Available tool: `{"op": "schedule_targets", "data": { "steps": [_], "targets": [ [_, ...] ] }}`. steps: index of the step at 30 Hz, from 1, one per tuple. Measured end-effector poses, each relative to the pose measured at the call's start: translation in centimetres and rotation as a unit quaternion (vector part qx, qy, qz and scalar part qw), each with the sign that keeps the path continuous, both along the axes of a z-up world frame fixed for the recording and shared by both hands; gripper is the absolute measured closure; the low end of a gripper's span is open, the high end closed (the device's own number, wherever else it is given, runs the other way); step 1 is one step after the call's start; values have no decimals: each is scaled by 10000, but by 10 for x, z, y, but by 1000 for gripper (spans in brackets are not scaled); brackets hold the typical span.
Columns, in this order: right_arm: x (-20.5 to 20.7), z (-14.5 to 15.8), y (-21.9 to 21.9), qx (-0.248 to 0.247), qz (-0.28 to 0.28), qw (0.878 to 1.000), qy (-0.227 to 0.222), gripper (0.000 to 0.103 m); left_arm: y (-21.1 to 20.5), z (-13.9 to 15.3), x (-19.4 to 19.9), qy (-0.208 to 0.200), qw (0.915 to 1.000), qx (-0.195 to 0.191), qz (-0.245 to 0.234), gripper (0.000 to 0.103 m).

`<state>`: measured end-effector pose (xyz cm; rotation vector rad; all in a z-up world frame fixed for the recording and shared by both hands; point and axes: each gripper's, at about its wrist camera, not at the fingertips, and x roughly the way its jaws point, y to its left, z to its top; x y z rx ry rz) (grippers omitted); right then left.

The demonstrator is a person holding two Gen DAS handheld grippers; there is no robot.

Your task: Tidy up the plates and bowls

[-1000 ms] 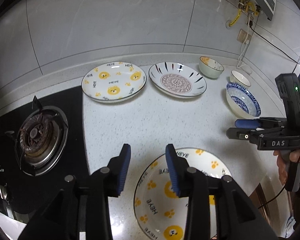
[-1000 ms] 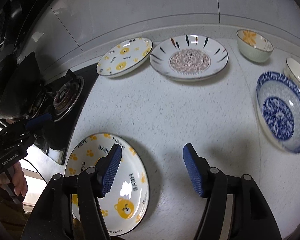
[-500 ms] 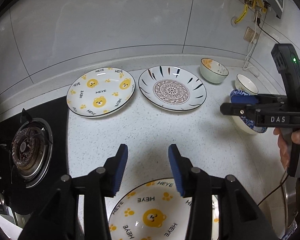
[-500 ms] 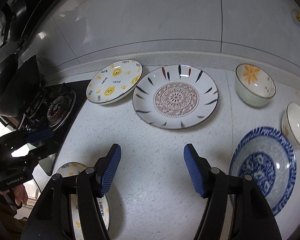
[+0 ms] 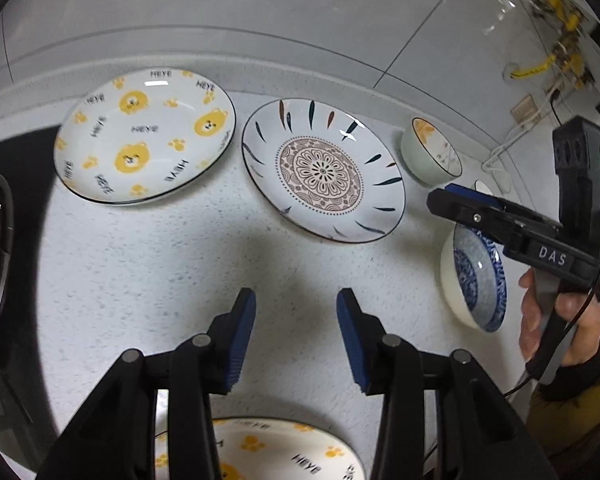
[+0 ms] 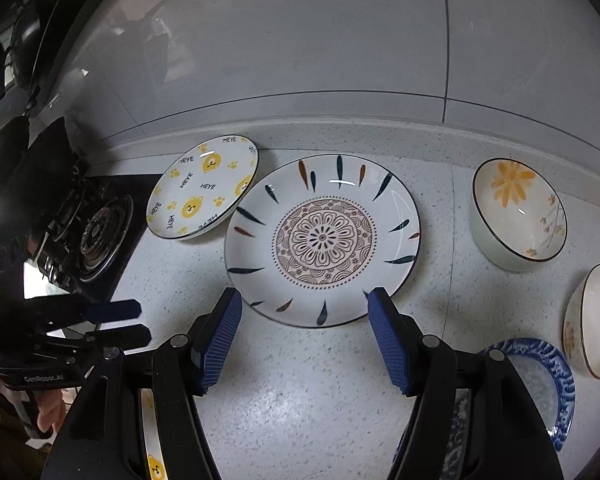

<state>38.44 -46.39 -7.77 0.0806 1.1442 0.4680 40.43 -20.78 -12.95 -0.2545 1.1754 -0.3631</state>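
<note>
My right gripper (image 6: 304,336) is spread and holds nothing; the mandala plate (image 6: 322,238) lies flat on the table (image 6: 300,392) straight ahead, its near rim just between my fingers. My left gripper (image 5: 296,336), also spread and unladen, sits farther back, so the right is nearer.

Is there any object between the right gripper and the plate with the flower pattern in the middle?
Nothing visible. The right gripper is open, and its jaws frame the near rim of the mandala plate with only bare countertop between them.
</note>
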Motion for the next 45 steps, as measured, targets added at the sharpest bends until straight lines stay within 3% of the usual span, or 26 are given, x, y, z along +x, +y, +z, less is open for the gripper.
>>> {"op": "schedule_targets", "data": {
  "steps": [17, 34, 39, 41, 45],
  "targets": [
    [100, -49, -10, -575, -109, 9974, 432, 42, -6, -61, 85, 805, 9918, -437, 894, 62],
    [118, -85, -9, -456, -4, 9950, 893, 42, -8, -74, 125, 619, 9904, -574, 1091, 62],
    [115, -96, -6, -620, -6, 9929, 1012, 54, -6, -76, 138, 511, 9904, -676, 1087, 62],
    [114, -98, -7, -636, -22, 9927, 1026, 66, -6, -78, 140, 505, 9898, -796, 1071, 63],
    [113, -98, -8, -722, -54, 9921, 1021, 72, -5, -80, 142, 499, 9887, -887, 1104, 64]
  ]
}}
